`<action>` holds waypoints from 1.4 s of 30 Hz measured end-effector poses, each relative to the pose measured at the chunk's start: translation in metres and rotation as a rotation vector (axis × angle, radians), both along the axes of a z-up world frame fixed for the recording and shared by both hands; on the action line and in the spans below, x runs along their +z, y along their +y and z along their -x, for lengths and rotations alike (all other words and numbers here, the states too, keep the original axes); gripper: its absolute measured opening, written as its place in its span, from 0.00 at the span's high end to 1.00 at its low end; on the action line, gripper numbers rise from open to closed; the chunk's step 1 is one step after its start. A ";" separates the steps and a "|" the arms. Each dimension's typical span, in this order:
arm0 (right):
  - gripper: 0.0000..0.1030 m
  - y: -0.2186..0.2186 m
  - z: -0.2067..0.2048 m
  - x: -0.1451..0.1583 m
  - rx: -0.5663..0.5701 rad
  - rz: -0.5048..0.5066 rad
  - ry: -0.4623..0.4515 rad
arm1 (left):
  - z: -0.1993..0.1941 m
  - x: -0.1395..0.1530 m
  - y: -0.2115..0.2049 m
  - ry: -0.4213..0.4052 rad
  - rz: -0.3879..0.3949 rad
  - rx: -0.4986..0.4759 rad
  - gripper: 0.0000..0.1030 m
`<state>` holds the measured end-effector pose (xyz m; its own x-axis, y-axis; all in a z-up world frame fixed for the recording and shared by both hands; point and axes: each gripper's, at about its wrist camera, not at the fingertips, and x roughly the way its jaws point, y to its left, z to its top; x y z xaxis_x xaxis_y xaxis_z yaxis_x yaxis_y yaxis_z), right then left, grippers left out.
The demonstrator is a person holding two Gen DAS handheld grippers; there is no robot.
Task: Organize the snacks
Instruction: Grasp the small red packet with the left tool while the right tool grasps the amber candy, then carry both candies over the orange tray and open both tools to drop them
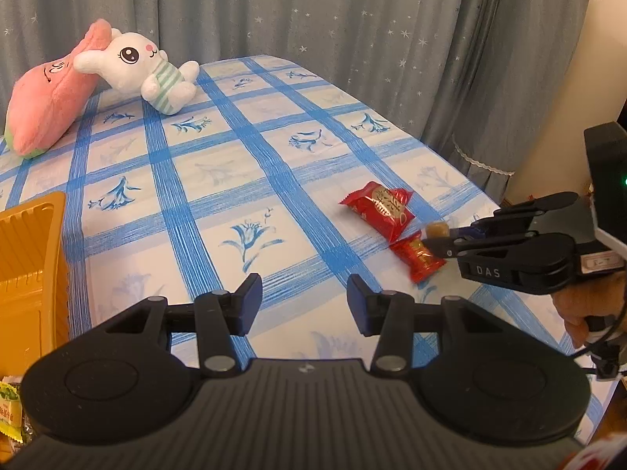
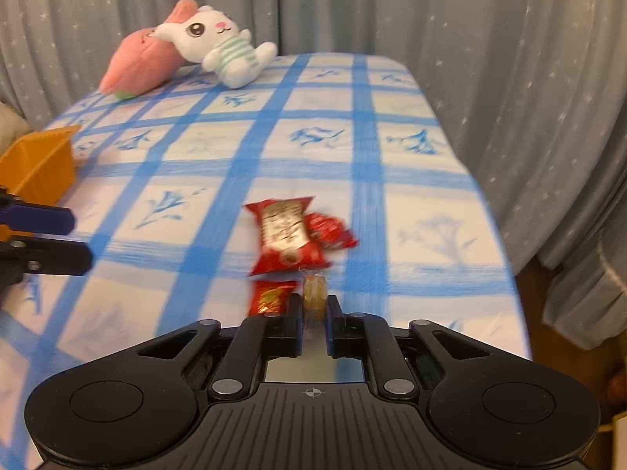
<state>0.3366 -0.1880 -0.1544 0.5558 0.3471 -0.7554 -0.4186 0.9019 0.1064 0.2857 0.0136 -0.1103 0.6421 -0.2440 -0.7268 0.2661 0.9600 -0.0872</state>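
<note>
In your left wrist view, your left gripper (image 1: 305, 297) hangs with its jaws apart and nothing between them over the blue-checked tablecloth (image 1: 219, 180), an orange tray (image 1: 31, 258) at the left edge, while at the right your right gripper (image 1: 429, 237) pinches a small tan candy (image 1: 437, 230) beside two red snack packets (image 1: 378, 209). In your right wrist view, your right gripper (image 2: 314, 309) is clamped on the tan candy (image 2: 314, 293), just near of the large red packet (image 2: 288, 235) and right of a small red packet (image 2: 270, 297), with the plush rabbit (image 2: 219, 45) at the table's far left.

Grey star-print curtains (image 1: 352, 19), blue-checked floral tablecloth (image 1: 235, 156); cream wall (image 1: 607, 58) at right
</note>
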 end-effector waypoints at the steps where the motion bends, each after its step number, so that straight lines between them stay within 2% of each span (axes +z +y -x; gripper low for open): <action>1: 0.89 0.001 0.002 0.001 0.009 -0.014 0.008 | 0.001 0.000 0.001 0.003 0.001 0.002 0.58; 9: 0.89 0.014 0.011 0.006 0.106 -0.190 0.103 | 0.000 -0.009 0.002 0.014 0.025 -0.001 0.58; 19: 0.89 -0.013 0.005 0.011 -0.048 -0.179 0.070 | -0.007 -0.024 -0.036 0.020 0.072 -0.115 0.59; 22: 0.89 -0.021 0.004 0.014 -0.080 -0.190 0.063 | -0.009 -0.033 -0.048 0.026 0.056 -0.131 0.64; 28: 0.89 -0.023 0.004 0.014 -0.079 -0.186 0.061 | -0.015 -0.044 -0.057 0.015 0.047 -0.102 0.74; 31: 0.89 -0.021 0.004 0.014 -0.071 -0.187 0.062 | -0.017 -0.048 -0.061 0.019 0.013 -0.090 0.81; 35: 0.89 -0.020 0.004 0.013 -0.065 -0.178 0.056 | -0.015 -0.047 -0.063 0.008 -0.029 -0.095 0.83; 42: 0.89 -0.018 0.010 0.019 -0.065 -0.164 0.040 | -0.011 -0.035 -0.040 -0.002 -0.005 -0.040 0.83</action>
<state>0.3268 -0.2063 -0.1354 0.5516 0.4316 -0.7138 -0.3522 0.8962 0.2697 0.2970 -0.0263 -0.1451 0.6334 -0.2655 -0.7269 0.3043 0.9491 -0.0815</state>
